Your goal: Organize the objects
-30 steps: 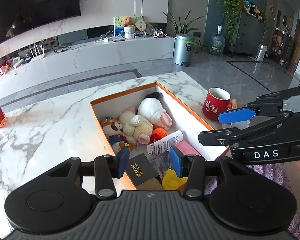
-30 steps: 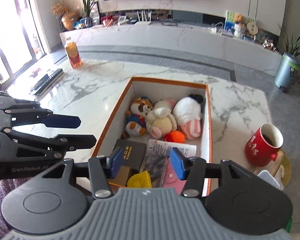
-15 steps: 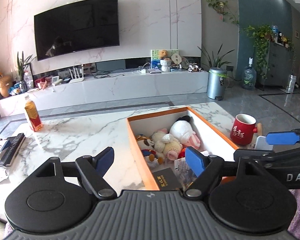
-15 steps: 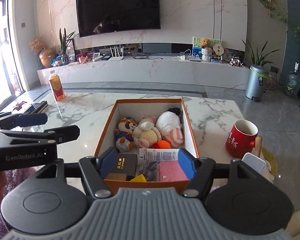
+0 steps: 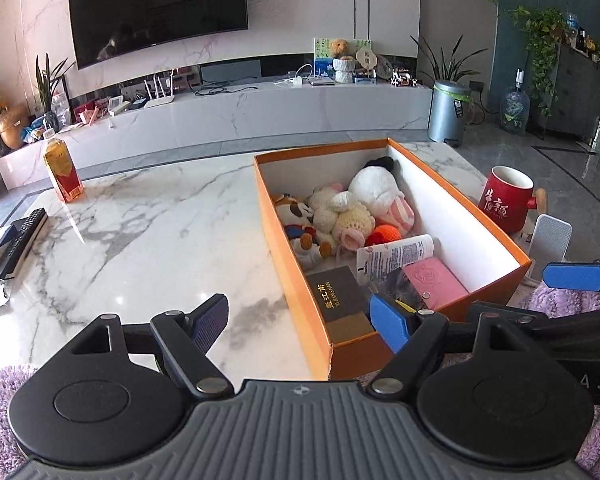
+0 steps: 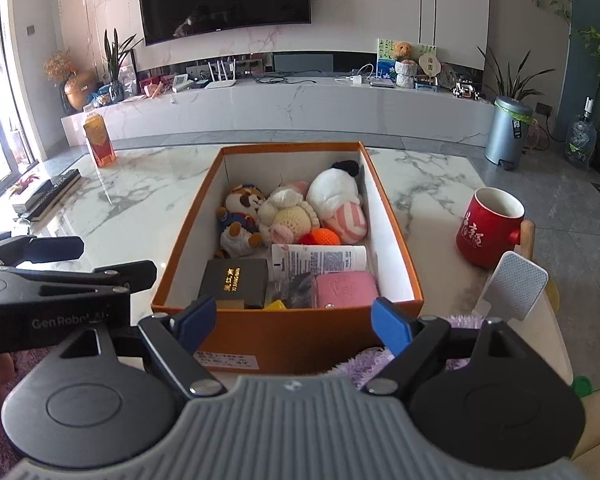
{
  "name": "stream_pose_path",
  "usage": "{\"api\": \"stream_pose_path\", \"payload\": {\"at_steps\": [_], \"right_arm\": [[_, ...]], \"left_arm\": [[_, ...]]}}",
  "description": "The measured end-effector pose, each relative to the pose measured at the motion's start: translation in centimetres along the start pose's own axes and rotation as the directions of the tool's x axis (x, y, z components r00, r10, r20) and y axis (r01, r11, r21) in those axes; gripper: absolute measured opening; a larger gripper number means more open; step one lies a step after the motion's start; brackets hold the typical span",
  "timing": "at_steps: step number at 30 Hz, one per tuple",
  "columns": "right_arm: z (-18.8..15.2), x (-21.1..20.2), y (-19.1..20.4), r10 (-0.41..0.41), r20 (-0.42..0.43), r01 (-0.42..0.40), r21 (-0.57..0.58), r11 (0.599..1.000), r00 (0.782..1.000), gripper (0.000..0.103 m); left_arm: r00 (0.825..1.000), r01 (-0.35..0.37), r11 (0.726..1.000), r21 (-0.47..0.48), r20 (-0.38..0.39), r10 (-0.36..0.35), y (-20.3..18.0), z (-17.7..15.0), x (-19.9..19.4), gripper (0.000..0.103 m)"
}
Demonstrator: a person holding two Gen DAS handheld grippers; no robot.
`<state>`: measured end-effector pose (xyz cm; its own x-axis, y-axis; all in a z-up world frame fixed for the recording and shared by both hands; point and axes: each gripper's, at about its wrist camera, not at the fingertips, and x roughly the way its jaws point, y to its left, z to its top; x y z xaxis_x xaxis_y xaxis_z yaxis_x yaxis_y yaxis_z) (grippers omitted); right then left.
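An orange box (image 6: pixel 288 336) (image 5: pixel 288 264) sits on the marble table. Inside lie several plush toys (image 6: pixel 288 212), an orange ball (image 6: pixel 323 236), a white tube (image 6: pixel 320 258), a black box with gold letters (image 6: pixel 234 282), a pink wallet (image 6: pixel 344 290) and a yellow piece (image 6: pixel 278 305). My left gripper (image 5: pixel 300 322) is open and empty, held back at the box's near left corner. My right gripper (image 6: pixel 290 320) is open and empty, in front of the box's near wall. Each gripper also shows at the side of the other's view.
A red mug (image 6: pixel 490 224) and a white ribbed paddle (image 6: pixel 514 286) stand right of the box. A drink bottle (image 6: pixel 99 142) and remote controls (image 6: pixel 48 192) lie at the table's far left. Purple fluffy fabric (image 6: pixel 364 360) lies under the grippers.
Both grippers have drawn back and up from over the box's near end and opened wider. The views have tilted up from the box toward the room.
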<state>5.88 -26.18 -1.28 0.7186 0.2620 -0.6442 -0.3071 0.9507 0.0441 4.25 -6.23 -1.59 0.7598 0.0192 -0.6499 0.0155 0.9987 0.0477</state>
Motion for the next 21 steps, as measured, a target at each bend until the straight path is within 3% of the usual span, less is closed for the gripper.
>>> {"api": "stream_pose_path", "payload": {"at_steps": [21], "right_arm": [[0.0, 2.4, -0.9, 0.01, -0.033, -0.01, -0.007, 1.0, 0.999, 0.086]], "left_arm": [[0.997, -0.029, 0.999, 0.023, -0.065, 0.03, -0.7, 0.5, 2.2, 0.092]]}}
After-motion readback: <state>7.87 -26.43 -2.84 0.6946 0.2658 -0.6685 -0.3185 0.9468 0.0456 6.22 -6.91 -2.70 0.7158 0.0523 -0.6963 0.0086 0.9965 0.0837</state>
